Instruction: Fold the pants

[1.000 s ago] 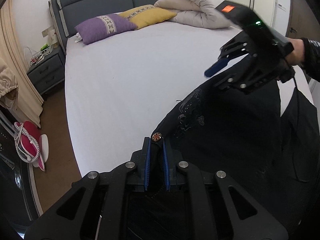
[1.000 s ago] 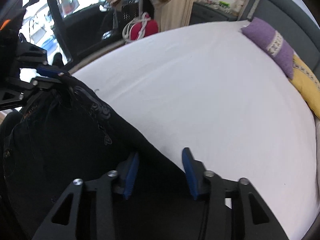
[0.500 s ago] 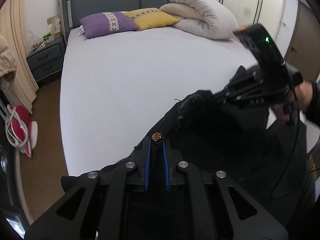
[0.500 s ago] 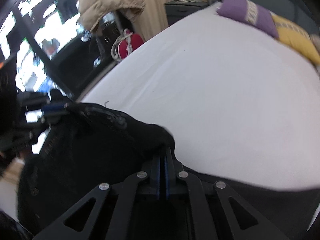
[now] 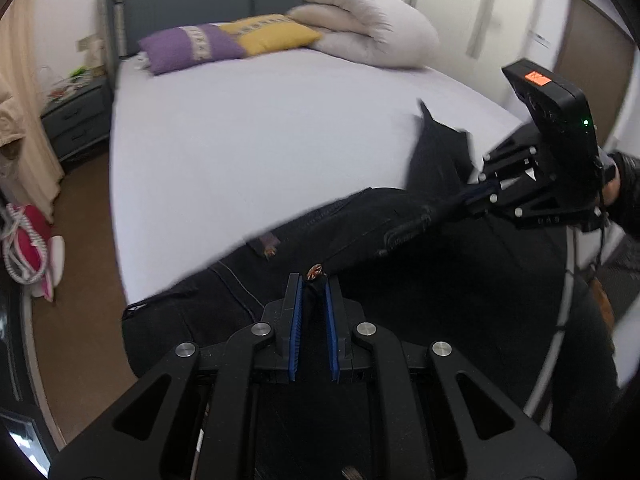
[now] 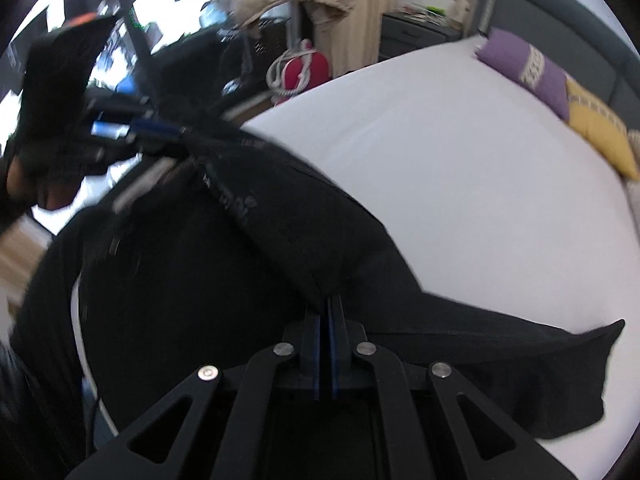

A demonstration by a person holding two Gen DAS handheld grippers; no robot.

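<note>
Black pants [image 5: 360,232] hang stretched by the waistband between my two grippers above the near edge of a white bed [image 5: 248,128]. My left gripper [image 5: 313,280] is shut on the waistband next to a copper button [image 5: 314,271]. At the right of the left wrist view my right gripper [image 5: 460,200] pinches the other end of the waistband. In the right wrist view the right gripper [image 6: 325,304] is shut on a bunch of black fabric [image 6: 280,232], and the left gripper [image 6: 160,130] shows blurred at upper left. A pant leg [image 6: 560,364] trails over the sheet.
Purple pillow [image 5: 192,48], yellow pillow [image 5: 272,34] and a rolled beige duvet [image 5: 368,36] lie by the grey headboard. A nightstand [image 5: 76,120] stands left of the bed. A red and white item [image 5: 24,236] lies on the brown floor. A person's hand [image 5: 612,184] holds the right gripper.
The right gripper went from open around the fabric to shut on it. Both grippers then pulled apart and rose a little, and the waistband now hangs taut between them.
</note>
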